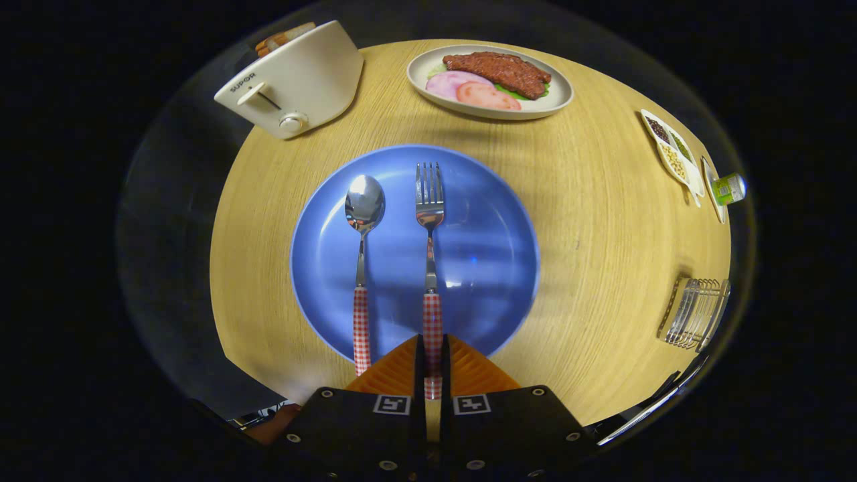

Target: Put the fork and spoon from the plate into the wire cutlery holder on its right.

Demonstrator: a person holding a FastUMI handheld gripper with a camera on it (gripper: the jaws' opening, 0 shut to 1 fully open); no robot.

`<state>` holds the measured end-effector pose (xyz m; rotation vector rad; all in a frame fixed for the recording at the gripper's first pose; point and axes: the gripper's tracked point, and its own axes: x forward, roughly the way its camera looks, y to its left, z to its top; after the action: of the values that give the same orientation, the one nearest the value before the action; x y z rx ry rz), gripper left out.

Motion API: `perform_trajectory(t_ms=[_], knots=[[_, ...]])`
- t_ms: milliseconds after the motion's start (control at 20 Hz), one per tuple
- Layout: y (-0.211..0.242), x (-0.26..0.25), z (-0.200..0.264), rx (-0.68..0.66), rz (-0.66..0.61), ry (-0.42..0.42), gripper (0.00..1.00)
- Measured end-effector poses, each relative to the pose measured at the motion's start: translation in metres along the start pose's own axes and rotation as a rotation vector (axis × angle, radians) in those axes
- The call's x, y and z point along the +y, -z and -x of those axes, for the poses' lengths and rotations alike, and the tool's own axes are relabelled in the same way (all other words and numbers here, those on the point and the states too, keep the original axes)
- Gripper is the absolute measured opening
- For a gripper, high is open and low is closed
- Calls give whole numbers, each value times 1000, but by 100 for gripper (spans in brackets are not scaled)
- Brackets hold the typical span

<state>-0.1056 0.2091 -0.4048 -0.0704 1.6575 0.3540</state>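
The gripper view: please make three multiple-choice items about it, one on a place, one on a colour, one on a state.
1. Where does the spoon lie?
A. In the wire cutlery holder
B. On the blue plate, beside the fork
C. On the food plate

2. What colour pattern do the cutlery handles have?
A. Red and white check
B. Plain black
C. Green stripes

3. What are the gripper's jaws doing?
A. Wide open over the toaster
B. Shut on the spoon
C. Closed on the fork's handle

Answers:
1 B, since the spoon rests on the blue plate next to the fork.
2 A, as both handles are checked red and white.
3 C, because the gripper pinches the fork's handle between both orange jaws.
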Motion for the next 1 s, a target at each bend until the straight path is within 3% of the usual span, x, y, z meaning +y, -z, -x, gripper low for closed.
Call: perform_trajectory(t_ms=[200,450,750,1000], knots=[[11,-48,45,-33,-50,13,9],[42,-134,95,-39,-113,112,9],[81,-218,127,-3,-230,169,9],[104,-245,131,76,-245,128,9]])
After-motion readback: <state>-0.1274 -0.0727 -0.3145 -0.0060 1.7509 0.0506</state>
